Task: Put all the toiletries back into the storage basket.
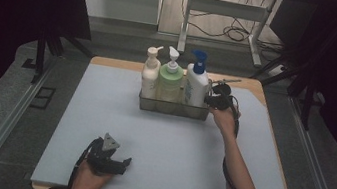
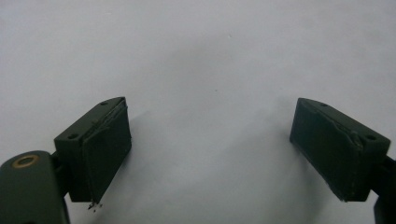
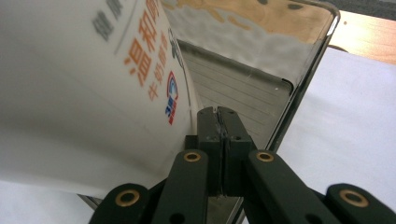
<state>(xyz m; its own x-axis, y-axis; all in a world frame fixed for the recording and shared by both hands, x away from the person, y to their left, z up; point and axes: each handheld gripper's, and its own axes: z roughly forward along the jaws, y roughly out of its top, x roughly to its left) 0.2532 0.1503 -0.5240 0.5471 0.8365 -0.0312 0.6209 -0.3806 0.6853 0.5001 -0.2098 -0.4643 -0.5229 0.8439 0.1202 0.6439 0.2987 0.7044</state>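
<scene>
The right claw (image 1: pixel 214 100), at centre frame, pinches the metal tray's (image 1: pixel 173 108) right end wall (likely to drag it), 3 pump bottles (image 1: pixel 174 80) inside; the left claw (image 1: pixel 109 159) rests wide on the counter (image 1: pixel 103 110).

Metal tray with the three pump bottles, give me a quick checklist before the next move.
1. Three bottles upright in the metal tray: ok.
2. Right gripper fingers shut together: ok.
3. Right gripper at the tray's right end, beside the blue-pump bottle: ok.
4. Whether the shut fingers pinch the tray's rim: cannot tell.
5. Left gripper open, nothing between its fingers: ok.
6. Left gripper resting on the white mat, away from the tray: ok.
</scene>
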